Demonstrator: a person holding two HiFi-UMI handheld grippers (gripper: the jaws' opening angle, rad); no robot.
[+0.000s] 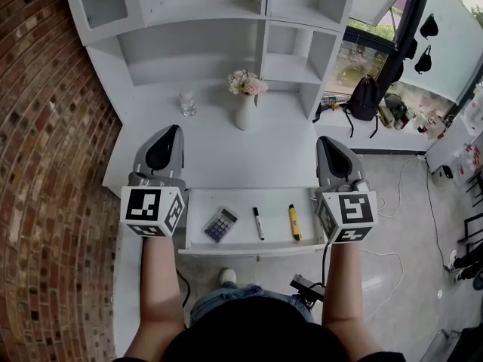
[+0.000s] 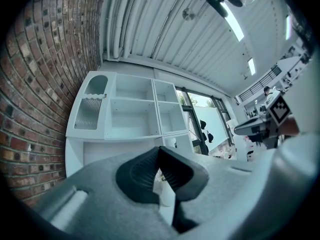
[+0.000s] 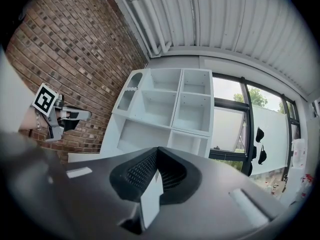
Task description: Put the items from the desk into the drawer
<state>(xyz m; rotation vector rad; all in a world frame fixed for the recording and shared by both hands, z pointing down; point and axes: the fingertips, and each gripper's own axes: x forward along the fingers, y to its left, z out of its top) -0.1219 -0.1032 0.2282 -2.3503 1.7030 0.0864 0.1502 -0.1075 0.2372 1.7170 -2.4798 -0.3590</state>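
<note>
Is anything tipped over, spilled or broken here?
No, nothing looks wrong. The vase of flowers and the glass stand upright on the desk. The calculator, the black pen and the yellow pen lie side by side, apart, in the open drawer. No spill shows.

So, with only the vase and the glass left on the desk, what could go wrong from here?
Three things, probably. The vase is tall and narrow with flowers on top, so it could topple when grabbed. The glass is clear and smooth and might slip. The open drawer looks shallow and already holds a calculator, a black marker and a yellow marker, so the vase may not fit upright.
</note>
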